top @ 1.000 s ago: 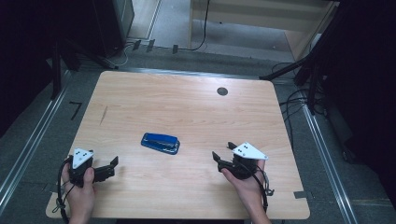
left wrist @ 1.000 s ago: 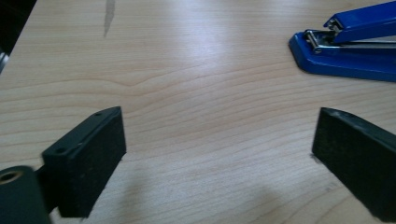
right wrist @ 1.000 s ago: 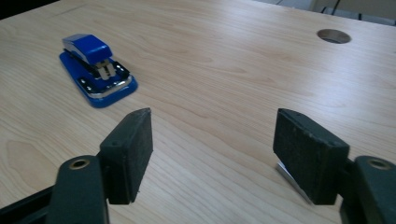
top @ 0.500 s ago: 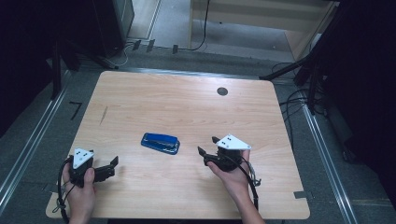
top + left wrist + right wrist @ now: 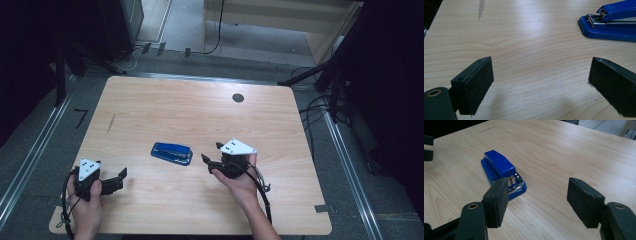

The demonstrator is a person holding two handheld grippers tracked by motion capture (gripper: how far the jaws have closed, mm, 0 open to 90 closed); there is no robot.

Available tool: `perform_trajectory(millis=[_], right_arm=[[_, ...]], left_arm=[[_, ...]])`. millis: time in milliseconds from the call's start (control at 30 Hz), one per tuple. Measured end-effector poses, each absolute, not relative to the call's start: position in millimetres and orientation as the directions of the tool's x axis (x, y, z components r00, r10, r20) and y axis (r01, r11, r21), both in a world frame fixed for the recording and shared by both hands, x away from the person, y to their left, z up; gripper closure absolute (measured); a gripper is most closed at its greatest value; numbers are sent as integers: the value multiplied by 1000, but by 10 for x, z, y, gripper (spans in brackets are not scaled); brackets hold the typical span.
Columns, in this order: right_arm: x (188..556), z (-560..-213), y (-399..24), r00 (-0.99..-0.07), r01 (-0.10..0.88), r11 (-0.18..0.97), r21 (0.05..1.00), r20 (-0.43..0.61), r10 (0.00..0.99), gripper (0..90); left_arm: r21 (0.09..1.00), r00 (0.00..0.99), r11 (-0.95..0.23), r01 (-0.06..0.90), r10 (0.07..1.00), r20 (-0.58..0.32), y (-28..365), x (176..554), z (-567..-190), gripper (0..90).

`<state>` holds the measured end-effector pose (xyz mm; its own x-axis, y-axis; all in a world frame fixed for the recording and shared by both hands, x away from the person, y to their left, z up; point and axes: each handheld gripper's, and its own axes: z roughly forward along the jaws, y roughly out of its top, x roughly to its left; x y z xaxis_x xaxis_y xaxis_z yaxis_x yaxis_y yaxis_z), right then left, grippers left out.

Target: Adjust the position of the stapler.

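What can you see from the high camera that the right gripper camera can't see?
High view alone: the whole table with its dark round hole, the floor around it, both hands, and the right gripper from above. Right gripper view alone: close up, its own two black jaws standing open and empty, and the metal front end of the stapler. Both share: the blue stapler lying on the wood, and the left gripper farther off.

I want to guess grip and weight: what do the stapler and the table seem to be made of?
Stapler: glossy blue shell, probably plastic or painted metal, judging by its soft highlights; bare shiny metal at its front end. Table: pale wood-grain top, likely laminate, smooth with a mild sheen.
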<state>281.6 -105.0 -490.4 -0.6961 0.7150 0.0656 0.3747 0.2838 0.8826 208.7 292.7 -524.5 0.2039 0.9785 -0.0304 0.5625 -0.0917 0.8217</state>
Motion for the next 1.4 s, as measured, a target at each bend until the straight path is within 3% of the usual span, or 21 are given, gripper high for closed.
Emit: perform_trajectory(millis=[1033,1300,1400], right_arm=[[3106,-5133,-408,-792,375,405,834,61,608,369],[3215,-5182,-306,-789,397,410,821,77,610,416],[3217,-5187,-271,-804,401,421,813,93,587,480]], left_arm=[[817,206,-103,568,978,-20,2912,2083,-5246,66],[818,208,-101,566,978,-23,2912,2082,-5247,67],[819,210,-101,565,977,-24,2911,2081,-5248,67]])
